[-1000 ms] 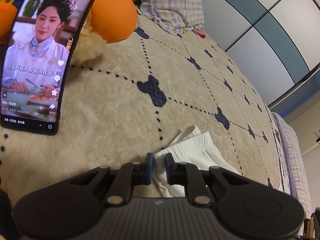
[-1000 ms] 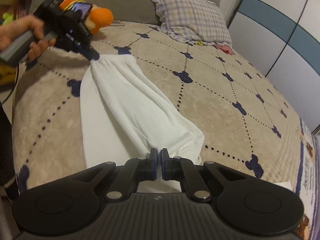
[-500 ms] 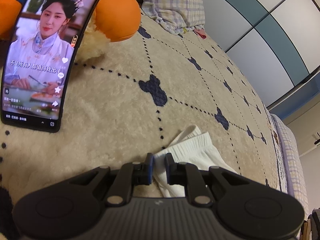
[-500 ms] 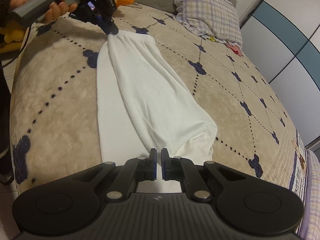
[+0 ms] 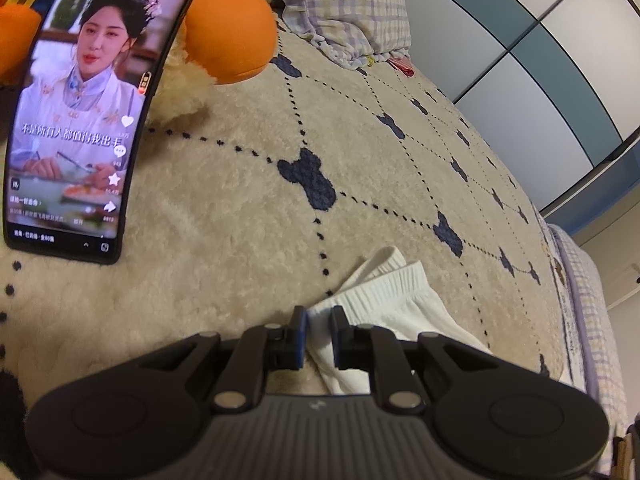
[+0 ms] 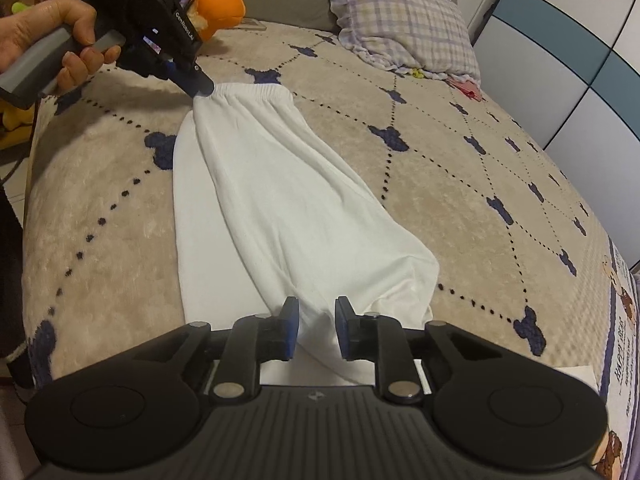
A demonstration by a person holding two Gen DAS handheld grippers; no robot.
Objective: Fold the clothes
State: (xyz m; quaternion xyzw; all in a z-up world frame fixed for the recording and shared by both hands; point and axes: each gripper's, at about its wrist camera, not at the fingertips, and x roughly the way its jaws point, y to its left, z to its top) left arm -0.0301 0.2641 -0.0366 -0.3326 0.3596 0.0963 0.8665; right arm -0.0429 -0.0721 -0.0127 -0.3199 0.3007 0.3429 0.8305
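White trousers [image 6: 276, 200] are being pinched at the waistband between the left gripper [image 5: 319, 326] fingers; the right gripper [image 6: 316, 328] fingers are being held apart astride the hem.

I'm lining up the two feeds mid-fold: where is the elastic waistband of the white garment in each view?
Left wrist: waistband lies low and centre-right, just beyond the left gripper.
Right wrist: waistband is upper left of centre, at the garment's far end, where the left gripper meets it.
Shared landmark: plaid pillow.

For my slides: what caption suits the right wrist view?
Right gripper opens over white trousers on the bed.
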